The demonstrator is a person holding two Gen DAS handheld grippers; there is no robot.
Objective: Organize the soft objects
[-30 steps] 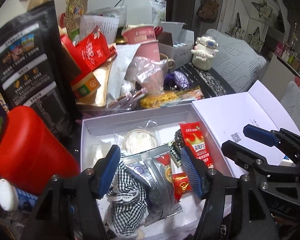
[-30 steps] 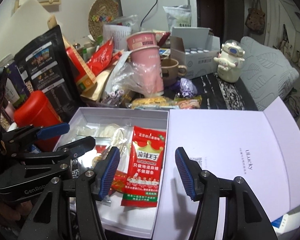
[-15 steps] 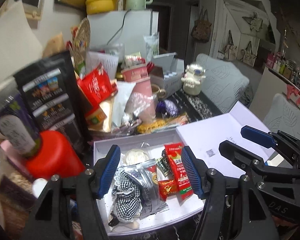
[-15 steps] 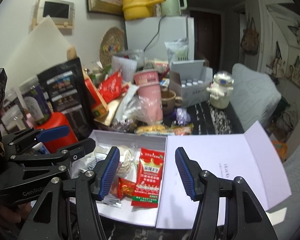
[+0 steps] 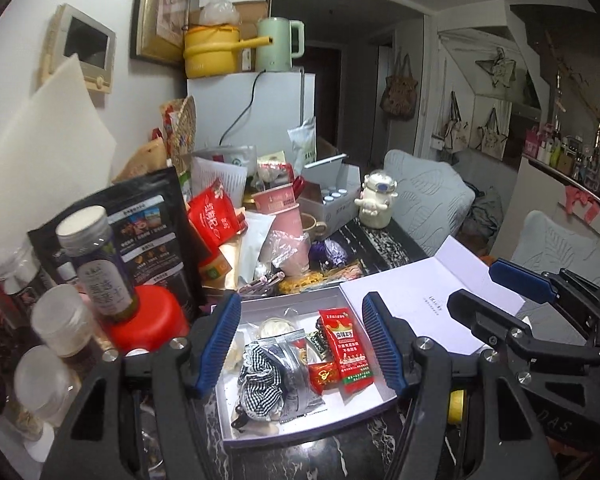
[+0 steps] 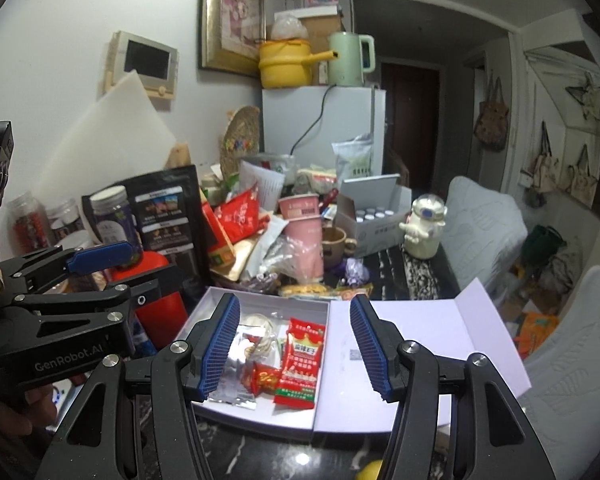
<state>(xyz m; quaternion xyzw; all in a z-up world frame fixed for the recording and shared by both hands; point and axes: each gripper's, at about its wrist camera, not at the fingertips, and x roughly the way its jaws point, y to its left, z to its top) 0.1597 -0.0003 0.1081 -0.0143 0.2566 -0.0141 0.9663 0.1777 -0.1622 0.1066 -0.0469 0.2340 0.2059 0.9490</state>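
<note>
My left hand-held gripper (image 5: 300, 344) hangs above the near end of a white box (image 5: 300, 436), its blue pads apart at a middling width with nothing between them. My right hand-held gripper (image 6: 294, 346) hangs beside it over the box's hinge side, its pads likewise parted and empty; neither touches the contents. The box stands open on the dark marbled bench (image 6: 260, 456), its lid (image 6: 416, 344) folded flat to the right.

Inside the box, at the near left, lies a black-and-white checked cloth piece (image 5: 256, 380), partly under a silver foil pouch (image 5: 296, 376). Just right of the pouch sit a small red packet (image 5: 323, 376) and a long red snack packet (image 5: 346, 350), lying lengthwise along the box's right side. A clear bag holding something pale and round (image 5: 274, 326) rests at the far end.

Left of the box stands a red canister (image 5: 148, 320) with a purple-labelled jar (image 5: 96, 256) on it, and a tall black pouch (image 5: 148, 232) behind. Beyond the box the bench is heaped with packets, a pink cup (image 6: 304, 236), a brown mug (image 6: 334, 242), a carton of small bottles (image 6: 374, 216) and a white figurine (image 6: 422, 230). Farther back, a white fridge (image 6: 324, 128) carries a yellow pot (image 6: 286, 62) and a green kettle (image 6: 350, 58).
</note>
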